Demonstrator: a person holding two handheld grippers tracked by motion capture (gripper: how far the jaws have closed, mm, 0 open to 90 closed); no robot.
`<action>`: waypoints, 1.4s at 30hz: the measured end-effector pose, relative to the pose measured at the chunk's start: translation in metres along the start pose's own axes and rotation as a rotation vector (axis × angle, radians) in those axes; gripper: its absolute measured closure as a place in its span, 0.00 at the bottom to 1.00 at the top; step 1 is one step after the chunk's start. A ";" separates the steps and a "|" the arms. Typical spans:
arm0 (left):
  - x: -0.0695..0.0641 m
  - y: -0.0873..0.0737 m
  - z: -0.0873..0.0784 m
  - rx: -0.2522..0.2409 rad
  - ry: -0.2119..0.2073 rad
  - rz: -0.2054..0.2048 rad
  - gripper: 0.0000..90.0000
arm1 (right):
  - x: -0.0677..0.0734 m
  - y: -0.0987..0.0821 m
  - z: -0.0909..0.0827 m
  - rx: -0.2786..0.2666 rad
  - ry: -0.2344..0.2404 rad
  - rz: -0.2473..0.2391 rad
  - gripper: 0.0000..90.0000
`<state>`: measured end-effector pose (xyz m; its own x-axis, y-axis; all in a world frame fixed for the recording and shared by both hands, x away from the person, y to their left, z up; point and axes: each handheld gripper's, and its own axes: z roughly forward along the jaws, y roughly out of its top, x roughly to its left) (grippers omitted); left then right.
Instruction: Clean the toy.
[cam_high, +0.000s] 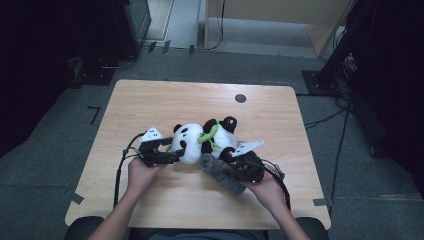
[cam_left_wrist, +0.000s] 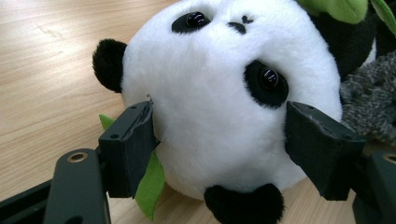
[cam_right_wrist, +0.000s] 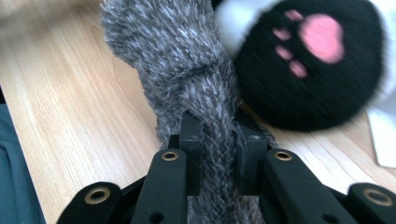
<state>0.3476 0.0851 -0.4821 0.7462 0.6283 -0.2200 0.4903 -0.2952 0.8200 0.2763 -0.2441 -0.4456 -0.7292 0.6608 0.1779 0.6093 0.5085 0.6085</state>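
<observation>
Panda (cam_left_wrist: 224, 107) clamped by left gripper (cam_left_wrist: 224, 154) — right gripper (cam_right_wrist: 219, 154) pinches scarf (cam_right_wrist: 187, 84).

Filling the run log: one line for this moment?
left gripper: clamps panda head | right gripper: shut on grey scarf | table

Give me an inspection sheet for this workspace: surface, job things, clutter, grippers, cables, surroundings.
Surface: light wooden table, small dark round disc near the far edge.
Job's things: black-and-white plush panda lying mid-table; grey fuzzy knitted cloth beside it.
Clutter: nothing seen.
Grippers: left gripper clamps the panda's head; right gripper shut on the grey cloth.
Cables: black cable trails from the left gripper; more on the floor at right.
Surroundings: grey carpet, dark equipment at both sides.
</observation>
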 end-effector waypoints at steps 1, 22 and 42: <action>0.000 0.000 0.000 0.000 0.000 0.001 0.29 | -0.002 -0.002 -0.002 -0.002 -0.003 0.006 0.86; 0.000 0.001 0.001 0.003 0.004 0.009 0.29 | -0.015 -0.020 -0.026 0.002 0.009 0.000 0.87; 0.001 0.002 0.002 0.003 -0.003 -0.004 0.29 | 0.029 0.043 0.021 0.020 0.148 -0.169 0.88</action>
<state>0.3498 0.0840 -0.4819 0.7455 0.6275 -0.2246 0.4946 -0.2949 0.8176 0.2879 -0.1912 -0.4305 -0.8583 0.4776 0.1875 0.4795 0.6166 0.6244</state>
